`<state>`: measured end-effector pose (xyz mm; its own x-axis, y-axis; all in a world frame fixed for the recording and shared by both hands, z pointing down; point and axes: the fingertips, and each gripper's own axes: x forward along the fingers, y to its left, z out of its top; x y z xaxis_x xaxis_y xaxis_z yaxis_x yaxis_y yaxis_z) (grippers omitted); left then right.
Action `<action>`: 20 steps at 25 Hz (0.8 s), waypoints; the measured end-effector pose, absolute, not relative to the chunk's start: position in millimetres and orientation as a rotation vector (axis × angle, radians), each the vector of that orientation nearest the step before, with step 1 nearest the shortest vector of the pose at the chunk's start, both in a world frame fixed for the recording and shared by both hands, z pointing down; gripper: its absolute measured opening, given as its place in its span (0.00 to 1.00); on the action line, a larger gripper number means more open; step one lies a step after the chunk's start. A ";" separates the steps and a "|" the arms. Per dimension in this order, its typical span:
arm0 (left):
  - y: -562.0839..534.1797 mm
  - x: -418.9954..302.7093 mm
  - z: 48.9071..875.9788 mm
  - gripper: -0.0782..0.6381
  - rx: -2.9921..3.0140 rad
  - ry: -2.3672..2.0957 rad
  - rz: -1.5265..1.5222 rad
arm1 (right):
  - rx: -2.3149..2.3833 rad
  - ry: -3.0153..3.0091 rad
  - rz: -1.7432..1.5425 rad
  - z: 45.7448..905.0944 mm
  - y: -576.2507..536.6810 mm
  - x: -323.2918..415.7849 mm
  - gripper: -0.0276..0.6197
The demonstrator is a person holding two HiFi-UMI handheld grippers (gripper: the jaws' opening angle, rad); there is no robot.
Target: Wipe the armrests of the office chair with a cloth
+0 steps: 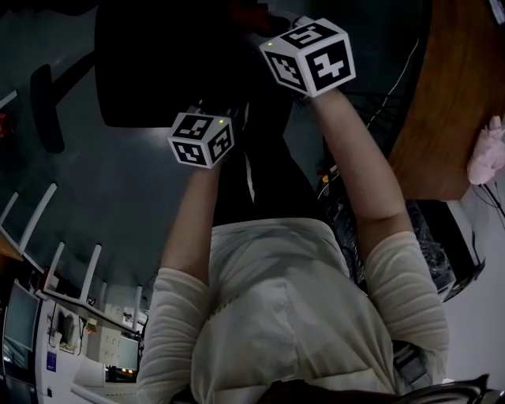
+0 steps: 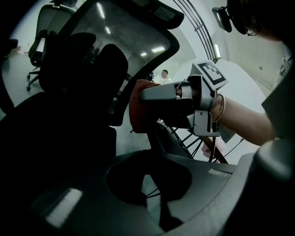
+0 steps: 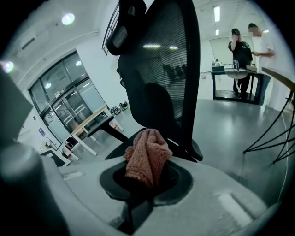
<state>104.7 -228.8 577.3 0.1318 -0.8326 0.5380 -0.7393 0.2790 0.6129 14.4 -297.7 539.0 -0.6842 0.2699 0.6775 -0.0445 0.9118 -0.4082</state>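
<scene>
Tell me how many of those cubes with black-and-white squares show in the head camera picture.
2. One cube rides on the left gripper, lower and leftward in the head view; the other cube rides on the right gripper, higher up. None appears hidden.

Head view dim and underexposed; gripper views backlit by ceiling lights [image 3: 216,13], fisheye-warped at edges.

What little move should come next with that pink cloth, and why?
Probably ease the right gripper forward until the cloth meets the armrest: its jaws are shut on the cloth, and that dark pad seems to lie just beyond it, untouched.
</scene>
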 end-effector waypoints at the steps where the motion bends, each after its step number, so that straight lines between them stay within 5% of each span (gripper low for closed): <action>1: -226.7 102.1 574.7 0.13 1.469 -1.630 -0.129 | -0.155 -2.293 0.530 533.3 -296.6 12.0 0.12; 11: -223.5 17.7 529.7 0.13 1.487 -1.721 -0.195 | 0.261 -2.544 0.603 470.5 -295.6 6.3 0.12; 20: -211.2 -11.6 529.4 0.13 1.744 -1.421 -0.046 | 0.847 -2.353 0.669 516.4 -270.2 30.1 0.12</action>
<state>-11.6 -211.2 529.4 0.3503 -0.8129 0.4653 -0.7811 0.0207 0.6241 30.1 -270.2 516.4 -0.6529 -0.4151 0.6336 -0.6863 0.6782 -0.2629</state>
